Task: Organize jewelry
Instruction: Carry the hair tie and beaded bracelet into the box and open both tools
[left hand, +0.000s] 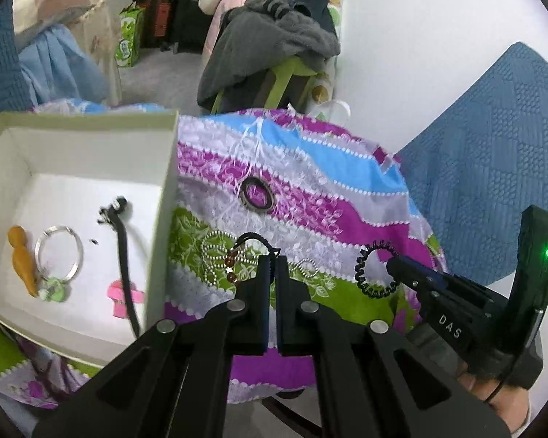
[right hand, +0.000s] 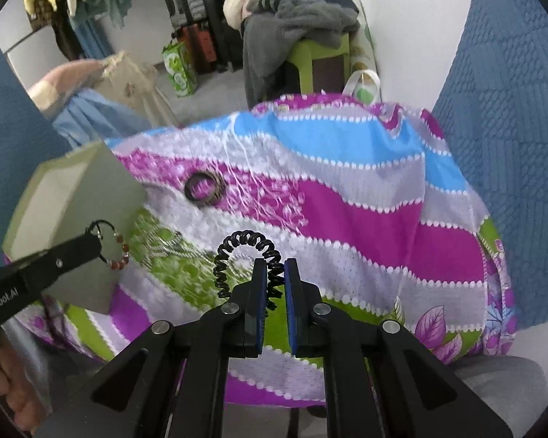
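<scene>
My left gripper (left hand: 273,261) is shut on a brown bead bracelet on a black cord (left hand: 233,262), held just above the cloth right of the white box (left hand: 164,197); it also shows in the right wrist view (right hand: 118,252). My right gripper (right hand: 275,264) is shut on a black spiral hair tie (right hand: 237,252), which also shows in the left wrist view (left hand: 374,270). A silver bead chain (left hand: 215,259) and a dark oval ring (left hand: 257,195) lie on the cloth.
The box holds a silver hoop (left hand: 58,252), an orange piece (left hand: 23,259), a pink clip (left hand: 122,297) and a black band (left hand: 124,255). A striped purple, blue and green cloth (right hand: 347,200) covers the table. A chair with clothes (right hand: 299,25) stands behind.
</scene>
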